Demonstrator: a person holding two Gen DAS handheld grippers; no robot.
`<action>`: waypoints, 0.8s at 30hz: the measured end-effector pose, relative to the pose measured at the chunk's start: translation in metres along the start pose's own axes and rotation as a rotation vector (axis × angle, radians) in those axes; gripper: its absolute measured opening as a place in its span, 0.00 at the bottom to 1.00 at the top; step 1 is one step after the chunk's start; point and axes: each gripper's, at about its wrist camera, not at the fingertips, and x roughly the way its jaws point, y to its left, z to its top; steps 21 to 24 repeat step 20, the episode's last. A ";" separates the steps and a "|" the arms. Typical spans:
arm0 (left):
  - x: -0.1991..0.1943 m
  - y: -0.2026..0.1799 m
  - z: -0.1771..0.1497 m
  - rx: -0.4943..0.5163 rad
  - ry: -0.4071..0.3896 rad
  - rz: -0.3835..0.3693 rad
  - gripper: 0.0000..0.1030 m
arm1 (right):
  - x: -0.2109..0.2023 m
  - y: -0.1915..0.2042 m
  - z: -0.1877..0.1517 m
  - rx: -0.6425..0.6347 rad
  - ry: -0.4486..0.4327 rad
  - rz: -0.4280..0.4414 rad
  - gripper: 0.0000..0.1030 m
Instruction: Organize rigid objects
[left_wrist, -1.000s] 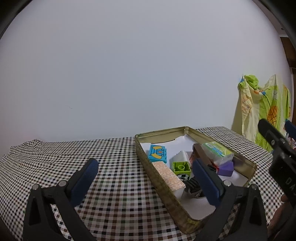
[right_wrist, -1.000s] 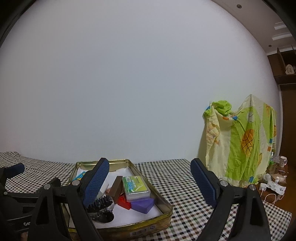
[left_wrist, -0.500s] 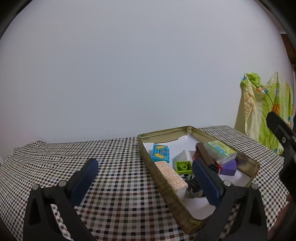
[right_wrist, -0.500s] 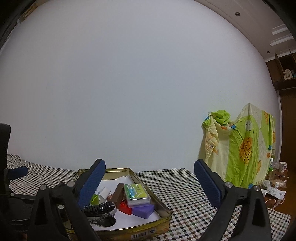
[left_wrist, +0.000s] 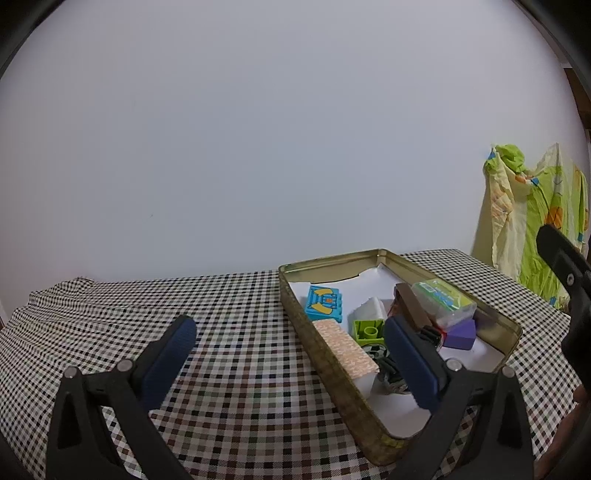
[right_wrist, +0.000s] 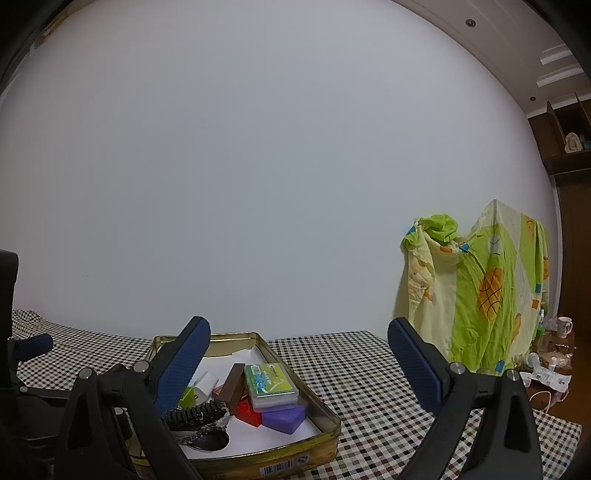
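Left wrist view: the left gripper (left_wrist: 286, 354) hangs with its blue-padded fingers spread wide and nothing between them, above the table draped in a black-and-white checked cloth (left_wrist: 229, 325). The cloth runs bare from the far left corner, where it bunches in folds against the white wall (left_wrist: 258, 129), across to the gold-coloured rectangular metal tin (left_wrist: 332, 369) near the right edge. The right finger overlaps the tin's inside and hides part of its contents.

Lying on white paper in the tin are a blue printed toy block (left_wrist: 324, 303), a lime-green studded brick (left_wrist: 368, 329), a long pink-patterned white block (left_wrist: 347, 347) along the left wall, a brown wooden bar (left_wrist: 412, 306), a clear box with a green label (left_wrist: 441, 297) and a purple foam wedge (left_wrist: 460, 334). A dark toothed item under the finger is hard to make out.

In the right wrist view the right gripper (right_wrist: 299, 360) is likewise spread and empty, over the tin's right side and the open cloth beyond it. A red brick (right_wrist: 248, 410) shows there beside the wedge. A yellow-green printed sheet (right_wrist: 480, 288) hangs past the far right corner; clutter below it is too small to read.
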 end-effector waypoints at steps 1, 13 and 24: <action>0.000 0.000 0.000 -0.001 0.001 0.001 1.00 | 0.000 0.000 0.000 -0.001 0.000 0.001 0.96; 0.003 0.001 -0.001 -0.003 0.015 -0.011 1.00 | 0.004 0.005 -0.001 -0.001 0.006 0.001 0.96; 0.004 0.005 -0.002 -0.012 0.021 -0.007 1.00 | 0.007 0.001 -0.002 0.003 0.013 0.000 0.96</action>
